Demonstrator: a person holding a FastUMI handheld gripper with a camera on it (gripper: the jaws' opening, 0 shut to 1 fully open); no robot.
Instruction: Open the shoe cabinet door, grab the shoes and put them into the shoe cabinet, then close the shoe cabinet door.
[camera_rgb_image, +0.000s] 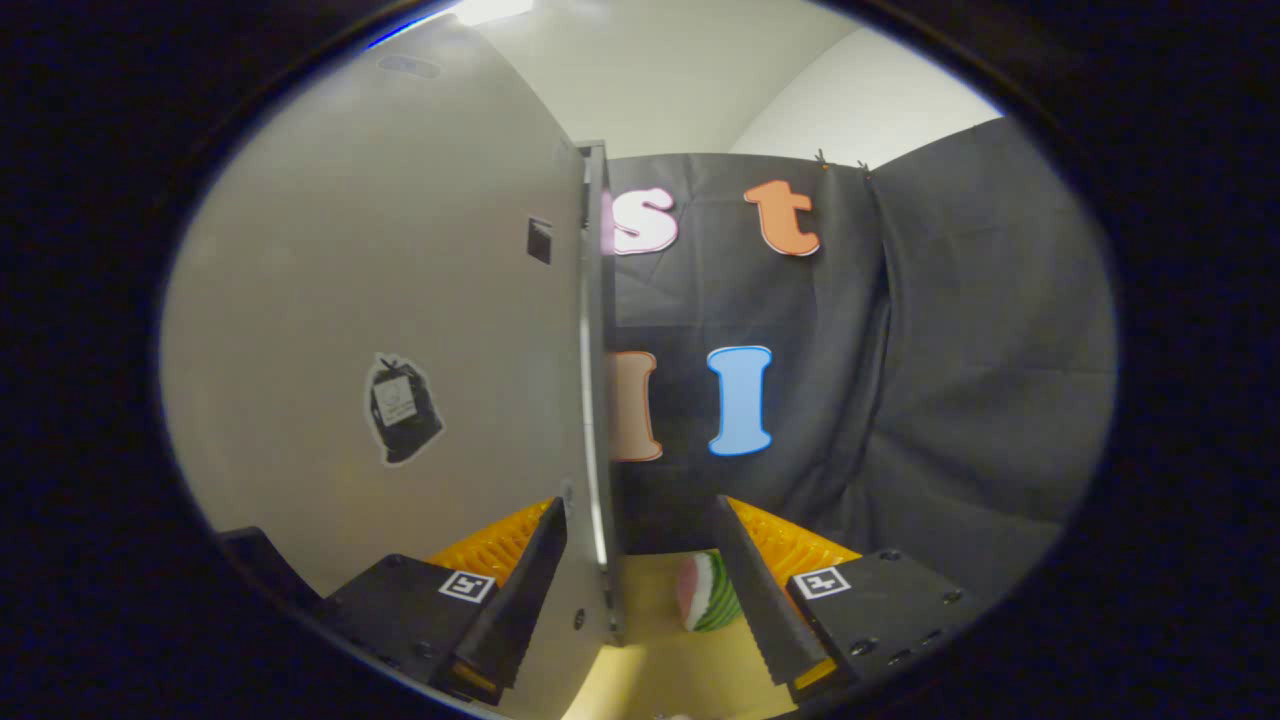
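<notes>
Two gripper (640, 560) fingers stand spread wide apart at the near end of the scene, and the free edge of the tall pale grey flat cabinet door (400, 330) runs up between them. The left finger (530, 580) lies against or just beside the door's broad face; the right finger (750, 590) is well clear of the edge, so the tongs are released and not clamped on anything. A small dark sticker shaped like a tied bag (402, 410) sits on the door's face, and a little dark square fitting (540, 240) shows higher up near the edge.

Beyond the fingers, on the pale yellow wooden floor panel (660, 670), a small round pink, white and green striped thing like a watermelon slice (708, 592) rests just beside the right finger's inner side, close to the door's lower corner. No shoes can be made out, and the cabinet's inside is hidden behind the door, so where the shoes are cannot be told.

As a judgement, the step in hand concerns swinging this door. The risks follow from the loose hold: with the door edge merely sitting in an open gap, a push or pull could let the edge slide out between the fingers, and the door would stop short or swing back. Closing the fingers off-centre could pinch only the thin edge and twist it. The striped thing near the door's lower corner could also be knocked away or block the door's sweep.
</notes>
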